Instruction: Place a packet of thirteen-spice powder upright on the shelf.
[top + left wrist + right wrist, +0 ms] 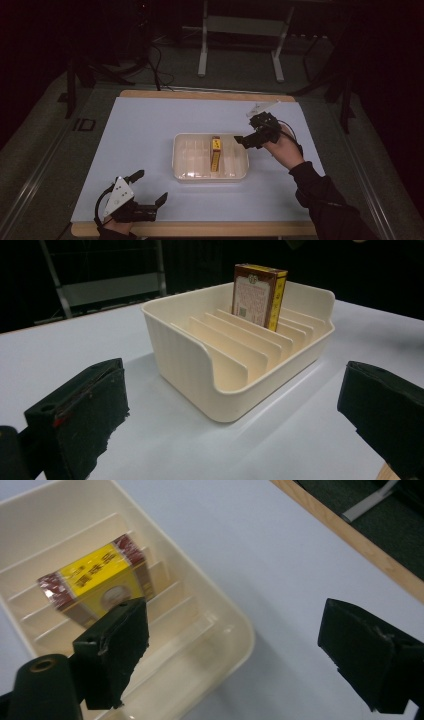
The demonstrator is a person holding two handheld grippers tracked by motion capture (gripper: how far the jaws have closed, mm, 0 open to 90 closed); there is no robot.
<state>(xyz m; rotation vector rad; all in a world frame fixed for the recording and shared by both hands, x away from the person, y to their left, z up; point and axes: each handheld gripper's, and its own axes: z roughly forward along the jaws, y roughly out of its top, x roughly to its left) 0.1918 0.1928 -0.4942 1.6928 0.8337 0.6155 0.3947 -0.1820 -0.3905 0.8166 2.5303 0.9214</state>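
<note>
A cream slotted tray (182,150) (180,350) (220,625) sits mid-table on the white mat. A yellow and dark red box (216,153) (259,294) (97,577) stands on edge in one of its slots, right of centre. My right gripper (250,135) (235,655) hovers just above the tray's right end, open, nothing between its fingers. My left gripper (150,187) (230,410) rests near the table's front left edge, open and empty, its jaws facing the tray.
The white mat (150,120) covers the wooden tabletop (200,93). A wooden edge (350,535) lies close behind the right gripper. A metal frame (240,30) stands on the floor beyond the table.
</note>
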